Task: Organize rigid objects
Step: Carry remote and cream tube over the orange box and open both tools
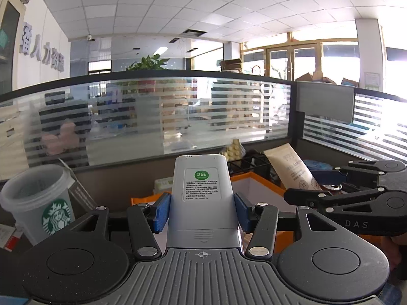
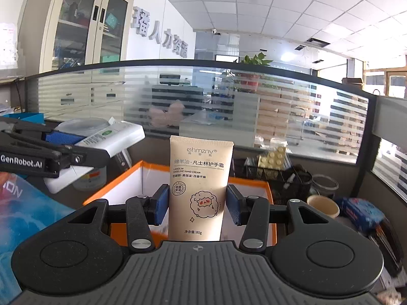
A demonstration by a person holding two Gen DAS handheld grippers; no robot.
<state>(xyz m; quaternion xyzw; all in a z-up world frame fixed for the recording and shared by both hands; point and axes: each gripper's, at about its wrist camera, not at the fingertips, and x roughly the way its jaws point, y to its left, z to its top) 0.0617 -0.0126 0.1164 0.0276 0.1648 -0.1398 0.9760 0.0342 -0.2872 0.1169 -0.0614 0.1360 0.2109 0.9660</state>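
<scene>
The left claw (image 1: pixel 202 209) is closed on a white remote control (image 1: pixel 202 188), its blue pads (image 1: pixel 161 212) pressing both sides of the body; the remote stands upright with its back to the camera, showing a label with a green "26°C" circle and the battery cover. It is held above the near edge of an orange-rimmed box (image 1: pixel 257 180) with white inner walls. The right claw (image 2: pixel 197 207) is closed on a beige hand cream tube (image 2: pixel 201 185), gripped at its lower half by the blue pads (image 2: pixel 232 207), crimped end up, with a cartoon sheep and "ehmznv" printed on the front. This tube is held over the same orange-rimmed box (image 2: pixel 114 185). In the left wrist view the right claw (image 1: pixel 318 186) enters from the right, holding the tube (image 1: pixel 295 169) tilted. In the right wrist view the left claw (image 2: pixel 63 150) enters from the left with the remote (image 2: pixel 112 139). A frosted Starbucks cup (image 1: pixel 38 200) stands to the left on the surface, and a black mesh basket (image 2: pixel 277 178) with pale yellow building bricks (image 2: pixel 273 158) sits behind the box, before a striped glass partition (image 1: pixel 162 117).
</scene>
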